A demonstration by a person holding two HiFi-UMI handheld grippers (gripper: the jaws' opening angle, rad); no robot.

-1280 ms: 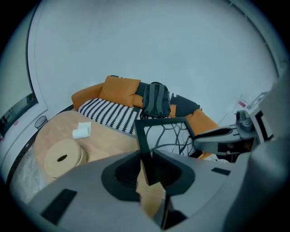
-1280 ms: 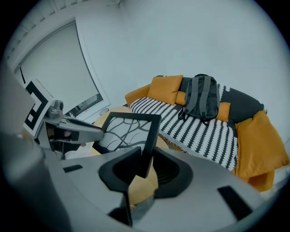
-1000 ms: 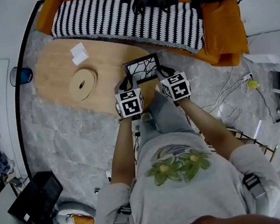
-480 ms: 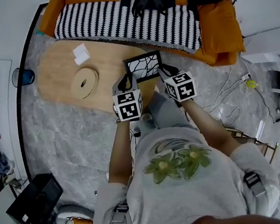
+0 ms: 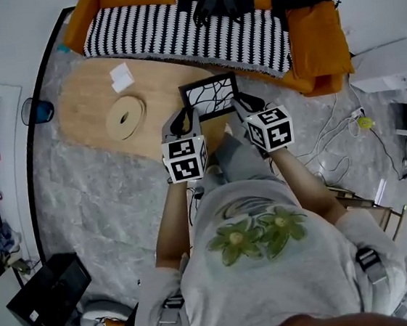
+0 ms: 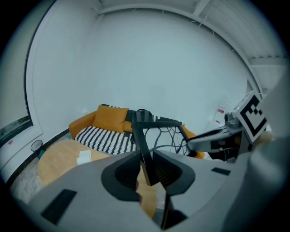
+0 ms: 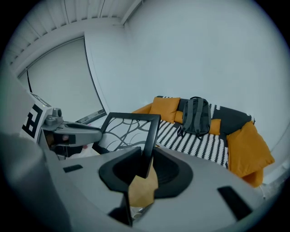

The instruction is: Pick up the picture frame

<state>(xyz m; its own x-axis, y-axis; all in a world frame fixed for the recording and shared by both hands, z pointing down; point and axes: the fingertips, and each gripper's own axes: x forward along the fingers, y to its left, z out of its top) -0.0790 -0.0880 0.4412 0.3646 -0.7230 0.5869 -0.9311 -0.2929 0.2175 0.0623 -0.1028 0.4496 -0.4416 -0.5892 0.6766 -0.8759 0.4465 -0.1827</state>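
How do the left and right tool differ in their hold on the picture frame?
The left tool clamps the picture frame's left edge; the right tool clamps its right edge. In the head view the left tool's cube sits lower than the right tool's. Both are shut on it.

You have a light wooden counter (image 5: 84, 110) below you, carrying a flat tan ring (image 5: 117, 123) near its middle and a small white paper (image 5: 121, 76) by its far edge.

I see the picture frame (image 5: 210, 96) as smooth, slightly glossy black; the table (image 5: 87, 106) is pale matt wood; the sofa (image 5: 319, 39) is orange cloth under a striped woven blanket (image 5: 173, 27); the floor (image 5: 98, 200) looks mottled, matt grey.
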